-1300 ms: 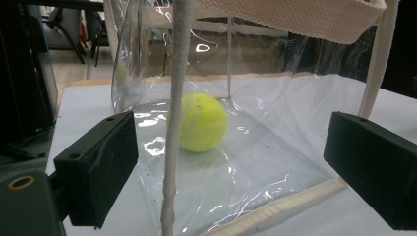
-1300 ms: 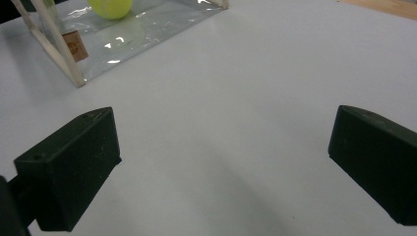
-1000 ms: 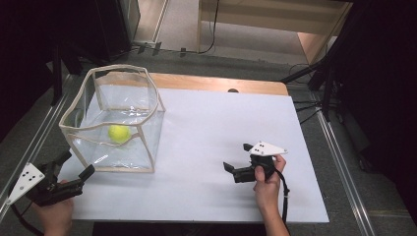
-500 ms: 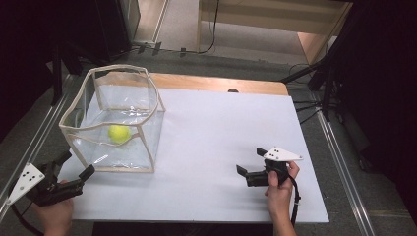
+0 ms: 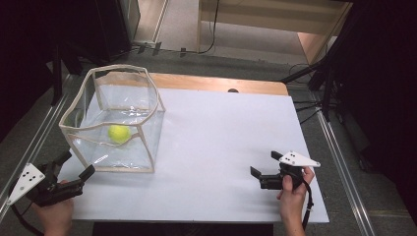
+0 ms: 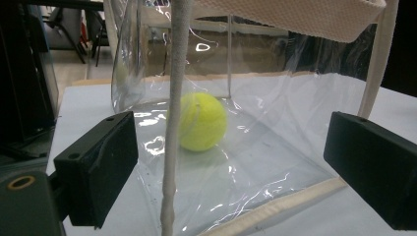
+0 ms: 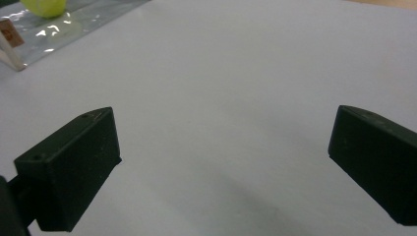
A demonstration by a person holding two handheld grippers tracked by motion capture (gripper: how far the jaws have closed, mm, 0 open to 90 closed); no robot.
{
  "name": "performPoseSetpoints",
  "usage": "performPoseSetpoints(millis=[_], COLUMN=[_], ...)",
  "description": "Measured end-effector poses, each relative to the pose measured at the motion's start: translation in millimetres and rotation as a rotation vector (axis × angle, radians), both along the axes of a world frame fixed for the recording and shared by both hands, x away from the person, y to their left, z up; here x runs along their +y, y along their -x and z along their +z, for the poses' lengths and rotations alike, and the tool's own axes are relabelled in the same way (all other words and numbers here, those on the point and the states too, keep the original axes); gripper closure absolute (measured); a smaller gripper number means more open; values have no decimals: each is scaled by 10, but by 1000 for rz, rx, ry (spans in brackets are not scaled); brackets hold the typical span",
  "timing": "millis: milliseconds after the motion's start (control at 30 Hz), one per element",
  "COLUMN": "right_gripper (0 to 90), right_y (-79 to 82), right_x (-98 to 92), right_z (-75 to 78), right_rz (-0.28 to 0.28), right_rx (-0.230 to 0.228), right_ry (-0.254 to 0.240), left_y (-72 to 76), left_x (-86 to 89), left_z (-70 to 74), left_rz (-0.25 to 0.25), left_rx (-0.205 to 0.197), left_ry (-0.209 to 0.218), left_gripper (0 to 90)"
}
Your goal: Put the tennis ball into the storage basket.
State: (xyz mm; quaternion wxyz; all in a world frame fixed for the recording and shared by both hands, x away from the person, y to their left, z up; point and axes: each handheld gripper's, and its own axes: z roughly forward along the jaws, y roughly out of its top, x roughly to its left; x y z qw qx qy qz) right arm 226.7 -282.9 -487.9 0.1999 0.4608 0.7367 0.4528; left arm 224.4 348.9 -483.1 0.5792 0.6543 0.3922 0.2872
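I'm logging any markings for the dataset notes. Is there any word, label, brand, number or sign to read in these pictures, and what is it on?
No readable text in these pictures.
Small tag on the clear bag's corner in the right gripper view: reddish marks, too blurred to read.
Tennis ball: no print legible.

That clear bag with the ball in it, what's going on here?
A person holds a gripper in each hand at a white table. The left gripper, open, faces a corner of the clear bag, where a tennis ball sits inside. The right gripper is open over bare table, holding nothing.
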Motion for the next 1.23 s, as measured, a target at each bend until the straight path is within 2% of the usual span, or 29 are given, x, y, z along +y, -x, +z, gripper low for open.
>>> performPoseSetpoints(millis=[233,333,733,867,1000,1233], right_gripper=[0,0,0,0,0,0], right_y=[91,136,282,315,329,328], right_x=[-187,-274,-657,-713,-755,-754], right_z=[-30,-31,-64,-84,-94,-126], right_rz=[-44,-64,-152,-164,-171,-180], right_rx=[2,-3,-22,-23,-35,-20], right_ry=[-11,8,-36,-42,-87,-81], left_y=[1,1,3,1,-1,1], left_x=[0,-1,-8,-6,-7,1], left_z=[-1,-1,-1,-1,0,3], left_rz=[0,0,1,2,-1,4], left_rx=[0,0,3,2,1,-2], left_ry=[0,-1,-1,-3,-3,3], left_gripper=[65,65,65,65,65,65])
